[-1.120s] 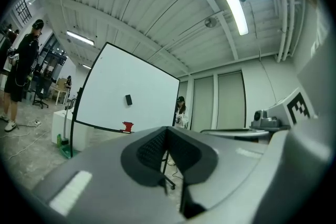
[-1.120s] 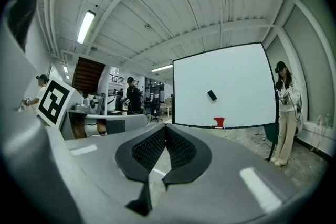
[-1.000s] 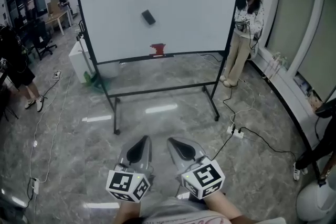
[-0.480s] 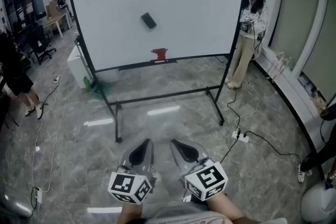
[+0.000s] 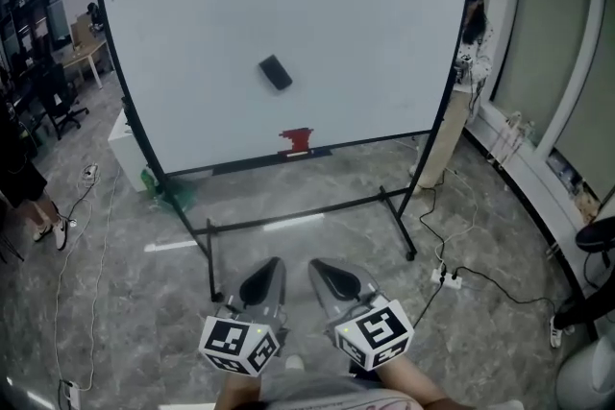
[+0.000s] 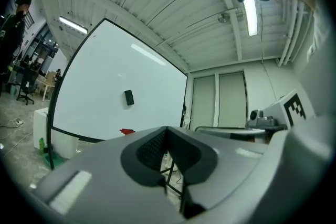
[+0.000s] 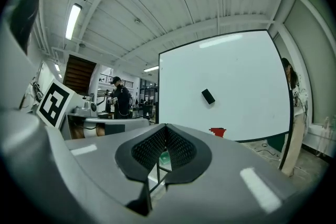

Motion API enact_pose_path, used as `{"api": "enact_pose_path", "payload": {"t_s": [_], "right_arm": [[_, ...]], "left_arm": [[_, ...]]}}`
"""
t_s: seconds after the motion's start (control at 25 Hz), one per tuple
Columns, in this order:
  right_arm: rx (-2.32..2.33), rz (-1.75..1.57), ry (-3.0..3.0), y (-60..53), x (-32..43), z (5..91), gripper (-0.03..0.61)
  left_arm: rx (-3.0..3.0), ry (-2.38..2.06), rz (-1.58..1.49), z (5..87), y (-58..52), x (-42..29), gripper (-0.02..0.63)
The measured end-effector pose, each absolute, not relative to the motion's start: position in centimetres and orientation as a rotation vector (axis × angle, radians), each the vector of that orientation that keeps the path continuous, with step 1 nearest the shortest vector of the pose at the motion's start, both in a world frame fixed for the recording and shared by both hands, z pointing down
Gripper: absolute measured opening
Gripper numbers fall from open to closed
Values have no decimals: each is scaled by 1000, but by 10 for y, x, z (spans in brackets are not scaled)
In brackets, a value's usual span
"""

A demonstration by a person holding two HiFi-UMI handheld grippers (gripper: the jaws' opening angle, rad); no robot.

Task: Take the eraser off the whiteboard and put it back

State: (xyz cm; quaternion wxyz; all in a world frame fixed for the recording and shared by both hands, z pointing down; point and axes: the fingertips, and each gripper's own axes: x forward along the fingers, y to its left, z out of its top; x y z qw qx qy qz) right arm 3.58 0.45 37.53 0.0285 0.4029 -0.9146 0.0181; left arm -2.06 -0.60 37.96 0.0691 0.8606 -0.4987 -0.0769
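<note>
1. Large white whiteboard (image 5: 365,34) in a black frame on a black wheeled stand. It stands upright on the floor and faces the camera.

2. Small black rectangular eraser (image 5: 276,72). It sticks to the whiteboard face near its middle, tilted, well clear of all four edges and above the bottom edge. It also shows in the left gripper view (image 6: 128,97) and the right gripper view (image 7: 208,96). Neither gripper touches it.

3. Small red object (image 5: 297,139), resting at the whiteboard's bottom edge just below the eraser. Its kind cannot be told.

4. Left hand-held gripper (image 5: 263,276), grey with a marker cube, held low in the head view and well apart from the whiteboard. In its own view (image 6: 167,134) the jaws are clenched together with nothing between them.

5. Right hand-held gripper (image 5: 330,276), the same build, just beside the left one. In its own view (image 7: 165,131) it is clenched and empty.

6. Grey marbled floor (image 5: 500,226), with a white power strip (image 5: 448,278) and black cables near the stand's right foot.

7. Person (image 5: 476,24), standing at the whiteboard's right edge and partly hidden by it.
</note>
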Motion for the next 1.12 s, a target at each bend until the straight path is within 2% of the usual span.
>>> {"api": "enact_pose_path", "payload": {"t_s": [0.32, 0.64, 0.88, 1.12], "right_arm": [[1307, -22, -2829, -86, -4, 362, 2], [1418, -87, -2746, -174, -8, 345, 8], [1444, -174, -2742, -256, -12, 322, 103], [1477, -291, -2703, -348, -18, 298, 165]], "left_arm": [[2588, -1484, -224, 379, -86, -58, -2], [2548, -1475, -239, 386, -146, -73, -2], [2549, -1512, -243, 380, -206, -81, -2], [2524, -1576, -256, 365, -275, -97, -2]]}}
